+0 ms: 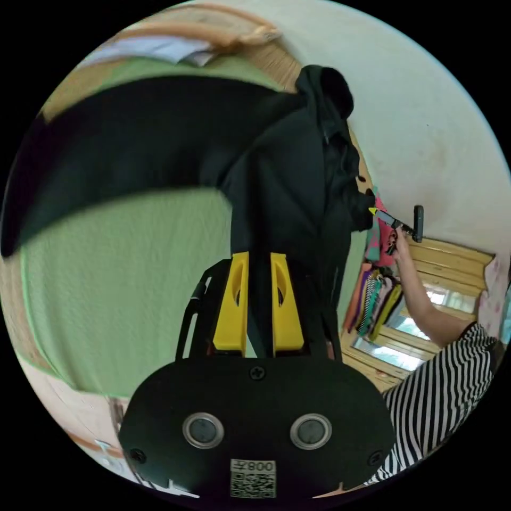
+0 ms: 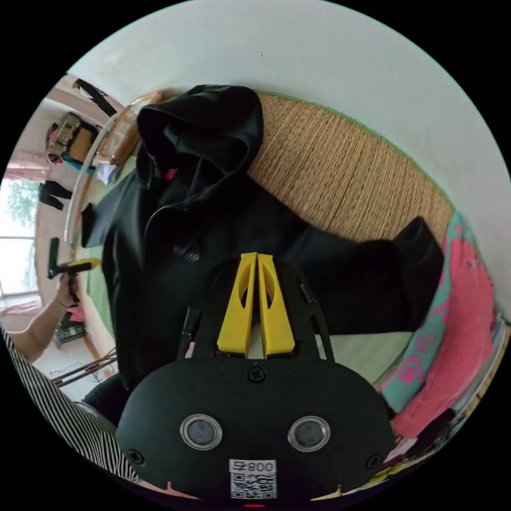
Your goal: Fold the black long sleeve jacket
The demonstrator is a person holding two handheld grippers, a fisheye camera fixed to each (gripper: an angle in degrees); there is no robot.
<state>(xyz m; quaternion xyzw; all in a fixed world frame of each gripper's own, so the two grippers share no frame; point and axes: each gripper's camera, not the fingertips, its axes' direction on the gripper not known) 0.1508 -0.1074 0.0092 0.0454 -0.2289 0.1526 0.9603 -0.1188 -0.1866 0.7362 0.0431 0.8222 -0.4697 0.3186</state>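
The black hooded long sleeve jacket [image 1: 287, 181] is lifted above a green sheet [image 1: 122, 277], one sleeve trailing out to the left in the left gripper view. My left gripper [image 1: 259, 256] is shut on a fold of its black cloth, which runs between the yellow jaws. My right gripper [image 1: 379, 214] shows at the jacket's far edge, held by a hand. In the right gripper view the jacket [image 2: 175, 234] spreads with its hood [image 2: 207, 122] at the top and a sleeve [image 2: 372, 277] reaching right. My right gripper [image 2: 257, 257] is shut on the cloth there. The left gripper [image 2: 80, 264] pinches the jacket's left edge.
A woven straw mat [image 2: 346, 170] lies under the jacket by a pale wall. A pink and teal cloth [image 2: 458, 330] sits at the right. A person in a striped shirt [image 1: 442, 388] stands near hanging clothes [image 1: 375, 303] and wooden window frames [image 1: 452, 261].
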